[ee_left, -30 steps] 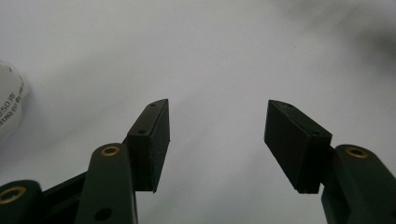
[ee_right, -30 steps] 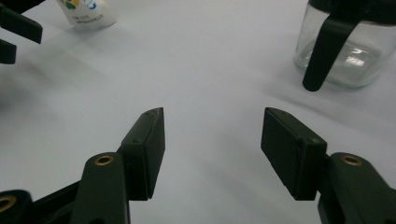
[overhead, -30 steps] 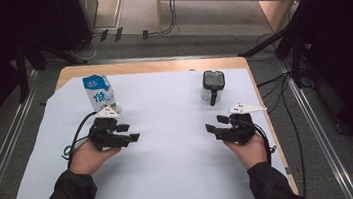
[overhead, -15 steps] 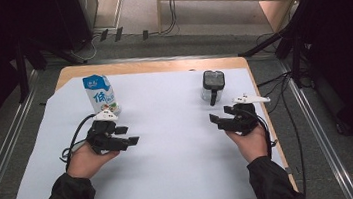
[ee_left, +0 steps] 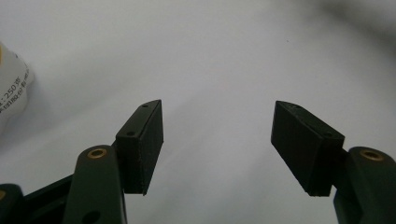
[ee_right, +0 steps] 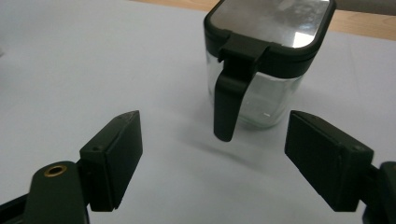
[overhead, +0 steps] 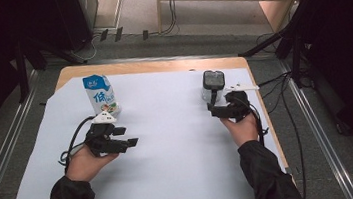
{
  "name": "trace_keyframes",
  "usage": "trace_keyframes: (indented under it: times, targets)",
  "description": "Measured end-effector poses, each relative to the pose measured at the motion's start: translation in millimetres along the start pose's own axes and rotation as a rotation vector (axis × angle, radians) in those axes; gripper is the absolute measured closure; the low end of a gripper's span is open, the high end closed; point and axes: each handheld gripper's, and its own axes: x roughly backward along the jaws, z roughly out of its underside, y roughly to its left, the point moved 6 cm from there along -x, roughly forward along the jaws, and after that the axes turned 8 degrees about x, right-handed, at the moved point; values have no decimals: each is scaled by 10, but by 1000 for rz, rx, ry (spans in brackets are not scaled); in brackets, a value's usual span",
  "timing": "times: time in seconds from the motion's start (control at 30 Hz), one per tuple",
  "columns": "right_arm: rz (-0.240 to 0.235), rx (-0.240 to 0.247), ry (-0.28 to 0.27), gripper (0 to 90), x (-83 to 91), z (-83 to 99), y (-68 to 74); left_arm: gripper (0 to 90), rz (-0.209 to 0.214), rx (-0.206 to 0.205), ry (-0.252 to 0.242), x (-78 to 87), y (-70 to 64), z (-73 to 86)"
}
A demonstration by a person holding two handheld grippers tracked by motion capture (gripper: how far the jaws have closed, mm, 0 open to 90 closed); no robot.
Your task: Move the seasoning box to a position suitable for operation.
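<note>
Jar [ee_right: 268, 60] stands at the table's two o'clock, just ahead of the right gripper [ee_right: 231, 161], jaws apart. Approach step; next, close on its handle [ee_right: 227, 100]. Left gripper [ee_left: 217, 149] gapes idle.

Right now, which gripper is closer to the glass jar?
The right gripper. Its open jaws face the jar, handle toward them. The left gripper sits near the milk carton.
</note>
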Motion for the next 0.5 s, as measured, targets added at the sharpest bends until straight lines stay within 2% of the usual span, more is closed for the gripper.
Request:
trace_keyframes:
  times: [0.1, 0.17, 0.37, 0.43, 0.5]
  targets:
    - [5, -34, -5, 191, -83, -51, -54, 354, 0, 1, -2, 2, -6, 9]
    - [32, -62, -15, 159, -169, -95, -105, 354, -3, 1, 0, 3, -7, 17]
    - [71, -97, -26, 150, -312, -169, -175, 355, -3, 7, 4, 7, 0, 43]
    - [64, -113, -28, 150, -363, -204, -197, 354, -7, 9, 4, 9, 9, 50]
    - [81, -124, -21, 149, -435, -263, -221, 354, -10, 14, 3, 9, 24, 61]
